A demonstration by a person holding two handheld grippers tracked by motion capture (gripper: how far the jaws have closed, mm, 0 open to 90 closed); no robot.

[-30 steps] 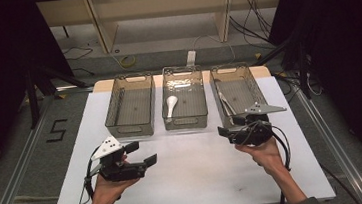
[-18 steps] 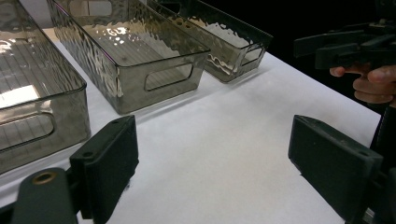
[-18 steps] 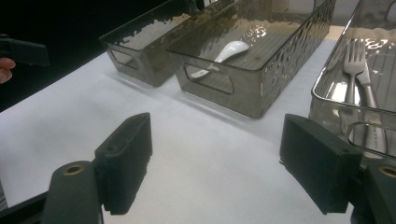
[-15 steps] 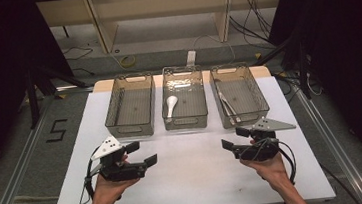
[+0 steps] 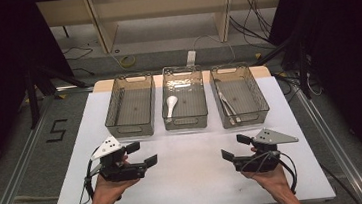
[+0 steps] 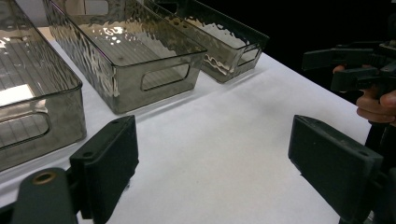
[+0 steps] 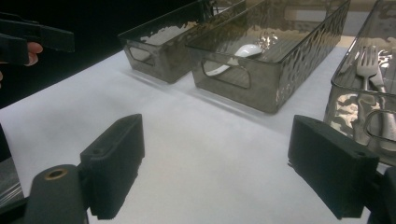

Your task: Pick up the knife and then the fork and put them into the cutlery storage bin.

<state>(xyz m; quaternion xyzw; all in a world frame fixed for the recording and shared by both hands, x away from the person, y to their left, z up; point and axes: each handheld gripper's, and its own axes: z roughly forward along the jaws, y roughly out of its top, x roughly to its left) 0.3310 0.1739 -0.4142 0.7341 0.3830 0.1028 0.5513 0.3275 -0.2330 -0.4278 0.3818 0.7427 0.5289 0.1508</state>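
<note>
Tongs are held low over the white tabletop (image 5: 191,181) at its near edge, one pair in each hand. The left tongs (image 5: 142,154), seen at about seven o'clock in the high view, are spread wide with nothing between the black jaws, which point toward three o'clock. The right tongs (image 5: 236,147), at about five o'clock, have just been opening; the jaws stand wide apart, point toward nine o'clock, and nothing is gripped. Bare tabletop is seen between the two pairs.

Farther off, toward twelve o'clock, three smoky transparent plastic bins are set side by side, apart from both tongs. Nothing is seen in the left bin (image 5: 132,129). A white spoon (image 5: 170,104) is lying in the middle bin (image 5: 186,123). Metal cutlery (image 5: 226,105), a fork among it, is lying in the right bin (image 5: 243,118), nearest the right tongs.
</note>
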